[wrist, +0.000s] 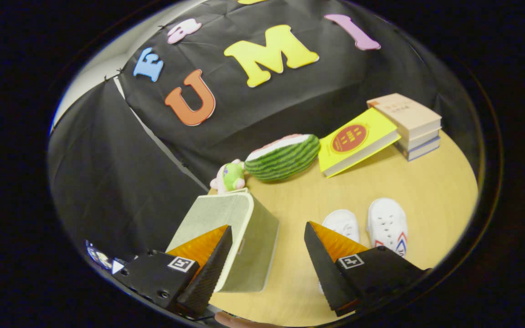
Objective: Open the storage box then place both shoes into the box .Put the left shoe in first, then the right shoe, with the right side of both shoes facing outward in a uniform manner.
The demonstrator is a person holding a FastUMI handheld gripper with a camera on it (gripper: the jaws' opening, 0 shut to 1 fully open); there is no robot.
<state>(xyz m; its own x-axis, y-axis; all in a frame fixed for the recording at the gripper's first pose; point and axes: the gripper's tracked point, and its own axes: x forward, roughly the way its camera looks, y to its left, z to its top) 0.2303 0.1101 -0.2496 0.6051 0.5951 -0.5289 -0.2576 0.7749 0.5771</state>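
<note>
A pale grey-green storage box with its lid down stands on the wooden table, partly behind my left finger. Two white shoes lie side by side to its right: one shoe shows just beyond my right finger, and the other shoe, with red and blue marks on its side, lies further right. My gripper is open and hangs above the table with nothing between its fingers; the gap looks onto the box's right side and bare wood.
Beyond the box sit a small green and pink plush toy and a watermelon-shaped cushion. A yellow book leans on a stack of books at the far right. Black cloth walls close in the back and left.
</note>
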